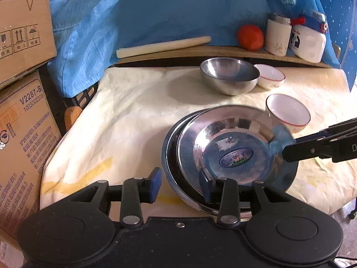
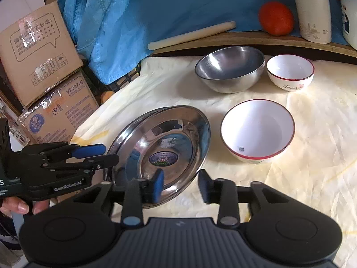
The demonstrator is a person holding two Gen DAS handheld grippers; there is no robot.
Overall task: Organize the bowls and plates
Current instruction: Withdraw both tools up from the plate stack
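Two steel plates lie stacked on the cream-covered table. The top plate carries an oval sticker and sits slightly off-centre on the lower one. My left gripper is open and straddles the stack's left rim, one pad over the plate and one outside it. My right gripper is open across the right rim in the same way. Each gripper shows in the other's view, the right gripper and the left gripper. A white red-rimmed bowl stands beside the plates. Behind them are a steel bowl and a second white bowl.
Cardboard boxes are stacked off the table's left edge, with blue cloth hanging behind. A wooden ledge at the back holds a pale rod, an orange fruit, a white flask and a white bottle. A hand holds the left gripper.
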